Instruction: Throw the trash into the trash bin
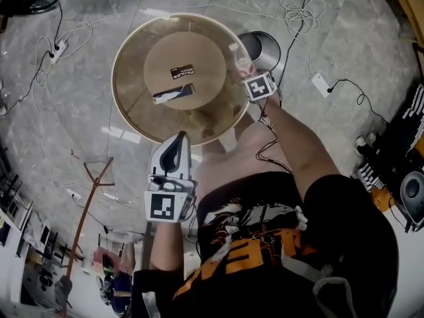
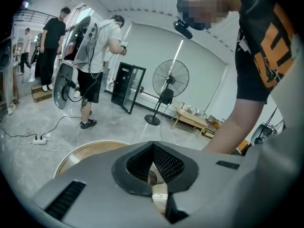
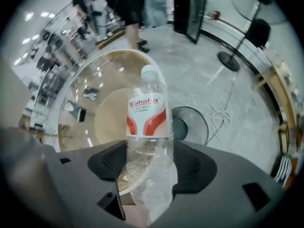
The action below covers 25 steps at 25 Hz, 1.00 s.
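You are at the pick-up, with the drop into the bin yet to come. The round gold-rimmed surface (image 1: 132,52) fills the upper middle of the head view, and the grey metal trash bin (image 1: 266,48) stands on the floor just beside its upper-right edge. Your right tool (image 3: 149,169) points down at that edge and is clenched on the crumpled lower half of the clear plastic bottle (image 3: 147,113). In the right gripper view the pads sit against both its sides, its red-and-white label and white cap reach up the middle of the frame, and the bin's dark mouth shows just to its right. Whether the bottle rests on the surface or hangs clear of it I cannot tell. Your left tool (image 1: 176,144), at lower centre of the head view, is clenched on nothing, its tips near the surface's lower rim. Next, I judge, you need a firm hold on that soft, crushed plastic, a carry over the rim toward the upper right, and a release only once it is above the bin's mouth. The count: one surface, one bin, two tools, one bottle — and two small dark scraps (image 1: 180,71) near the surface's middle, the second scrap (image 1: 173,95) just below the first.
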Motion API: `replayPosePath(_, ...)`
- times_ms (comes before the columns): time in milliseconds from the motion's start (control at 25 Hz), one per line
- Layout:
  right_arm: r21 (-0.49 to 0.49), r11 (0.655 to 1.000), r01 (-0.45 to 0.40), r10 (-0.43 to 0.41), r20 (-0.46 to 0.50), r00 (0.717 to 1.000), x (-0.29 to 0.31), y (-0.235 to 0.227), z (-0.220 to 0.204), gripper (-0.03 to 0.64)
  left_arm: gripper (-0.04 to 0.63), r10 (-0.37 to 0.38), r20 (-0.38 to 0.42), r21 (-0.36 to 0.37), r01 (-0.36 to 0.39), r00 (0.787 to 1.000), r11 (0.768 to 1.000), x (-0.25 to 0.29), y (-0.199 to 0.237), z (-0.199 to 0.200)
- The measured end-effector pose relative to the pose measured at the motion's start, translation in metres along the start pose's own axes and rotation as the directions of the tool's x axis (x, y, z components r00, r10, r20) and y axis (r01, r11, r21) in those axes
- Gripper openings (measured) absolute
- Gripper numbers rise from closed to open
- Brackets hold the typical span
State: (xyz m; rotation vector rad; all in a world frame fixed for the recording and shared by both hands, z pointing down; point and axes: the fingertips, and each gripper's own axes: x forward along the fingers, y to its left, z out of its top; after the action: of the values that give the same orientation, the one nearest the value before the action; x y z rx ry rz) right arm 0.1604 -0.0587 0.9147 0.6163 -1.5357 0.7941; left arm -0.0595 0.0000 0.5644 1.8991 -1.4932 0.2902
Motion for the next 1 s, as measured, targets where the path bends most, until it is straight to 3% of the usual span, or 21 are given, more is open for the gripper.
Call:
replayPosePath(80,0.181,0.983,0.019,-0.024,0.027,0.999,-0.006,-0.046,-0.010,0.314,0.023,-0.024,-0.001,0.018,0.024,1.000,1.000,0.011,-0.011,0.007)
replayPosePath(240,0.439,0.895,-0.075,0.065,0.037,0.997,-0.003,-0.097,-0.021,0.324,0.023,-0.059,-0.022,0.054,0.060,0.998,0.997,0.032,-0.027,0.013)
replayPosePath(360,0.502,0.857,-0.116,0.107,0.047,0.993,0.003,-0.107,-0.022,0.359,0.023,-0.065,-0.039,0.061,0.067,0.997,0.996,0.041,-0.030,0.009)
replayPosePath(400,0.520,0.845,-0.123,0.111,0.053,0.992,0.005,-0.108,-0.023,0.442,0.023,-0.065,-0.040,0.056,0.067,0.997,0.996,0.043,-0.030,0.009)
replayPosePath(440,0.539,0.833,-0.126,0.115,0.055,0.992,0.007,-0.108,-0.024,0.476,0.023,-0.064,-0.037,0.050,0.066,0.997,0.997,0.043,-0.030,0.009)
replayPosePath(560,0.548,0.827,-0.125,0.114,0.054,0.992,0.007,-0.102,-0.025,0.482,0.023,-0.050,-0.016,0.038,0.051,0.999,0.998,0.039,-0.028,0.014)
replayPosePath(720,0.361,0.923,-0.133,0.101,0.106,0.989,-0.006,-0.066,-0.004,0.480,0.023,-0.009,0.019,0.013,0.009,1.000,1.000,0.022,-0.019,0.013)
replayPosePath(840,0.043,0.986,-0.158,0.146,0.206,0.968,-0.020,-0.001,0.033,0.471,0.023,0.028,0.039,-0.014,-0.027,0.999,1.000,0.004,-0.008,0.007)
replayPosePath(880,-0.102,0.982,-0.161,0.181,0.228,0.957,-0.024,0.030,0.046,0.457,0.023,0.040,0.046,-0.026,-0.038,0.998,0.999,-0.002,-0.002,0.004)
replayPosePath(920,-0.252,0.954,-0.161,0.222,0.233,0.947,-0.026,0.064,0.058,0.444,0.023,0.052,0.050,-0.038,-0.050,0.997,0.998,-0.009,0.004,0.000)
replayPosePath(1000,-0.509,0.847,-0.151,0.289,0.204,0.935,-0.020,0.130,0.078,0.425,0.023,0.079,0.051,-0.061,-0.076,0.996,0.995,-0.022,0.017,-0.011)
